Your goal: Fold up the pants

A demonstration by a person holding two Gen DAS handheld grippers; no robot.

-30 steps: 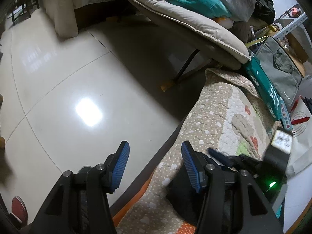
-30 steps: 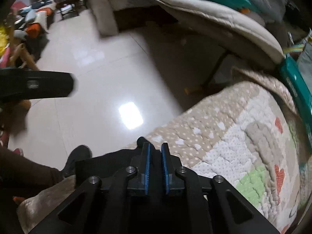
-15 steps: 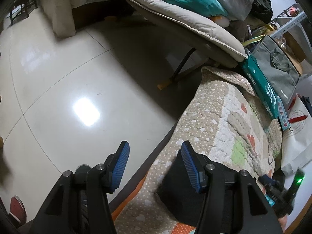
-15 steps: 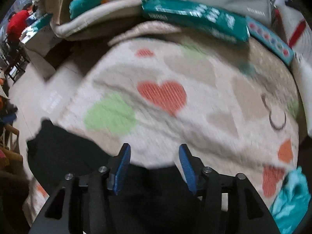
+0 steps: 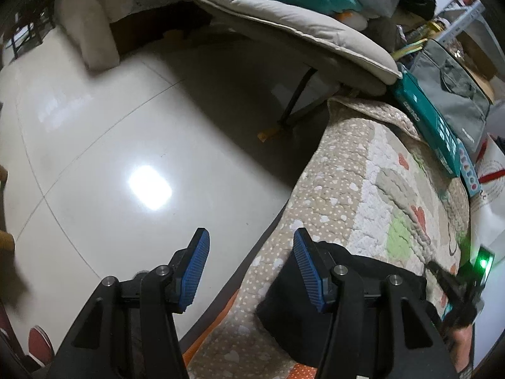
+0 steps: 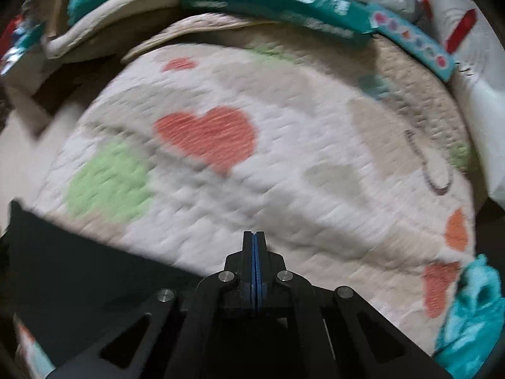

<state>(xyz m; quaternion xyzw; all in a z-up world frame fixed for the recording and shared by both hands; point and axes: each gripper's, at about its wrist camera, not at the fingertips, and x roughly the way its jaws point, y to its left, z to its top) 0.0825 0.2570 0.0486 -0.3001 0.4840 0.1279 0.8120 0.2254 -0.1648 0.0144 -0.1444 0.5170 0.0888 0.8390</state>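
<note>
The black pants [image 5: 372,287] lie folded on the quilt [image 5: 363,195] at its near edge. In the right wrist view they show as a dark slab [image 6: 79,271] at lower left. My left gripper [image 5: 249,271] is open and empty, its right finger over the pants' edge and its left finger over the floor. My right gripper [image 6: 255,252] is shut with nothing visible between its pads, above the quilt [image 6: 284,158] beside the pants. It also shows in the left wrist view [image 5: 457,287] at far right with a green light.
A glossy tiled floor [image 5: 110,158] lies left of the quilt. A padded recliner [image 5: 300,31] stands behind. Green boxes [image 6: 277,3] and a grey bag [image 5: 448,88] line the quilt's far edge. Teal cloth [image 6: 473,315] lies at lower right.
My right gripper let go of the pants, swung over the quilt, opened, then shut empty. The left gripper stayed open and shifted slightly.
</note>
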